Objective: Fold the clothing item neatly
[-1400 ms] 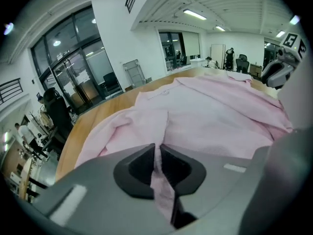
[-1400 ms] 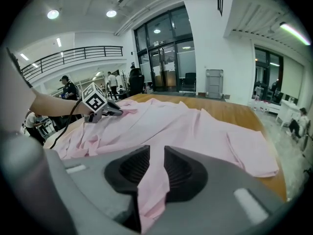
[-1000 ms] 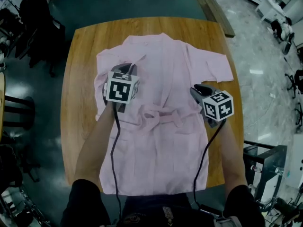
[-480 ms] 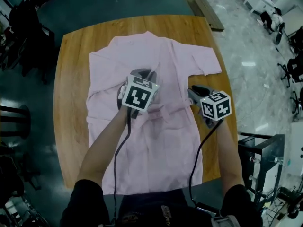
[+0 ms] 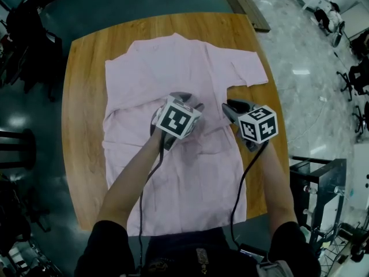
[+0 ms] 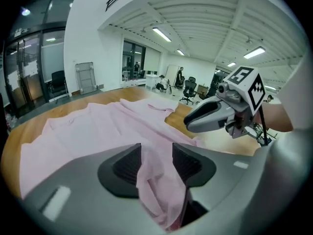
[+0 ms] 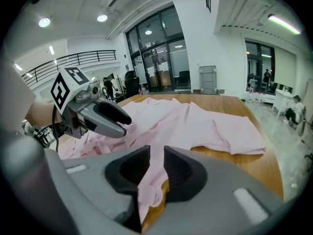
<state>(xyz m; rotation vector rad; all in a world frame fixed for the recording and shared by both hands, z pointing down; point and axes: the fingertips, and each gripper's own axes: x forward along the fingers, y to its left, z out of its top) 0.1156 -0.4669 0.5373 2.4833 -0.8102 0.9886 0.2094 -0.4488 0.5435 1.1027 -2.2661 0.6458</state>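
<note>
A pale pink short-sleeved robe (image 5: 173,62) lies spread on the wooden table (image 5: 81,97), collar at the far side and hem toward me. My left gripper (image 5: 190,101) is over the robe's waist near the middle. Its jaws have just been opening and stand apart in the left gripper view (image 6: 156,163), with a loose fold of pink cloth (image 6: 154,180) still hanging between them. Close to its right, my right gripper (image 5: 229,106) is shut on the robe's right edge (image 7: 151,180) over the table's right side, seen in the right gripper view (image 7: 156,166).
The table edge runs close to the robe's right side (image 5: 277,114). A metal frame (image 5: 317,183) stands on the floor to the right, dark chairs (image 5: 23,33) to the left, and a wooden plank (image 5: 245,2) beyond the table.
My left gripper has travelled rightward across the robe, from its left side to just beside the right gripper. The right gripper has hardly moved.
</note>
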